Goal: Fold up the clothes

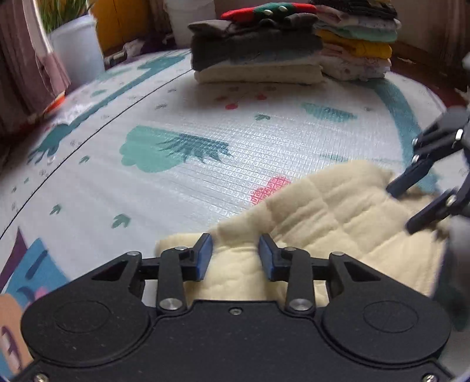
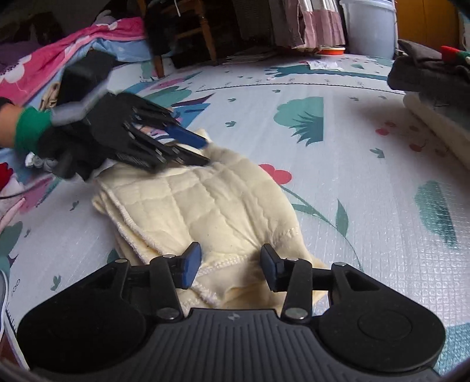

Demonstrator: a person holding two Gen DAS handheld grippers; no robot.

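A cream quilted garment lies partly folded on the patterned play mat; it also shows in the right wrist view. My left gripper is open over the garment's near edge, its blue pads on either side of a fold, gripping nothing. It shows from the side in the right wrist view, low over the garment's far end. My right gripper is open over the garment's hemmed edge. It shows in the left wrist view at the right, jaws apart by the cloth.
Two stacks of folded clothes stand at the far side of the mat, seen at the right edge in the right wrist view. A white bucket, a wooden chair and pink bedding border the mat.
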